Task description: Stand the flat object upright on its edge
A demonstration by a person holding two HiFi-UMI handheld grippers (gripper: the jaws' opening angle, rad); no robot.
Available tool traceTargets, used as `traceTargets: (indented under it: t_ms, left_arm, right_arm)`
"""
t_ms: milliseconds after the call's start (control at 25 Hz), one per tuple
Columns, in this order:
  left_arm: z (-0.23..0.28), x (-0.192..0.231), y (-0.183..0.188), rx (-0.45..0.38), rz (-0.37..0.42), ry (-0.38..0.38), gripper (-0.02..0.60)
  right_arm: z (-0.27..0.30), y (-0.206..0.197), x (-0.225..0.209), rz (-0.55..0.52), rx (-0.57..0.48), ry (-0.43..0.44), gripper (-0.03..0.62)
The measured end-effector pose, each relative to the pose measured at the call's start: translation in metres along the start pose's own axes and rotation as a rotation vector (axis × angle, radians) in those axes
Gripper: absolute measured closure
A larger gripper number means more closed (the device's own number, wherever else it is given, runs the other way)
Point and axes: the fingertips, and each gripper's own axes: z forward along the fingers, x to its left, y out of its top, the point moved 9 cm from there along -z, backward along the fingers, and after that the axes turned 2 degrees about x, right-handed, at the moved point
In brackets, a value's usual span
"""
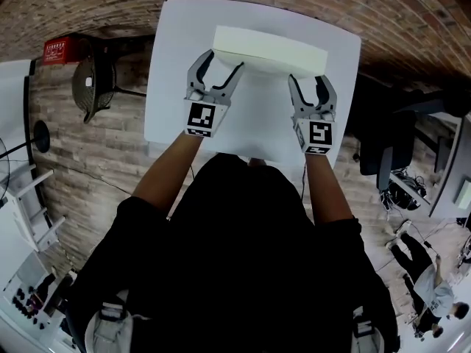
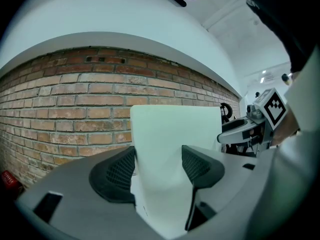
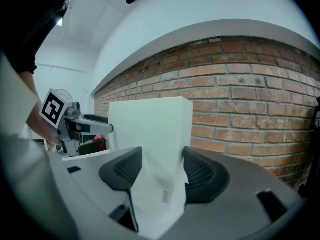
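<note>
Person's black top (image 1: 235, 256) fills the near field; arms reach fwd. L claw (image 1: 224, 61) and R claw (image 1: 310, 79) are each clenched on one end of the white slab (image 1: 268, 46), pads biting into both broad faces. Slab is over far part of tabletop (image 1: 250, 131), broad faces vertical. Est.: tipping-up done. Contact w/ tabletop: can't tell. To do: seat bottom edge, let go, check it stands.

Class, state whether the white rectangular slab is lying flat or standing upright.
Upright: the white rectangular slab rises tall above the left tongs and right tongs clamping its ends.
</note>
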Motion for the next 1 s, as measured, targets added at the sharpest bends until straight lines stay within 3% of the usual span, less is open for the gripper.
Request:
traceTargets:
  t_ms: [280,1000]
  left_arm:
    - [-0.006,0.000,-0.002,0.022,0.003,-0.036,0.291]
    - [-0.014,0.010,0.001,0.033,-0.053,-0.063,0.291]
  right_arm:
    - [-0.003,-0.004,-0.006,-0.002,0.009,0.062,0.301]
    - [0.000,0.004,-0.004,0.019,0.032,0.121,0.260]
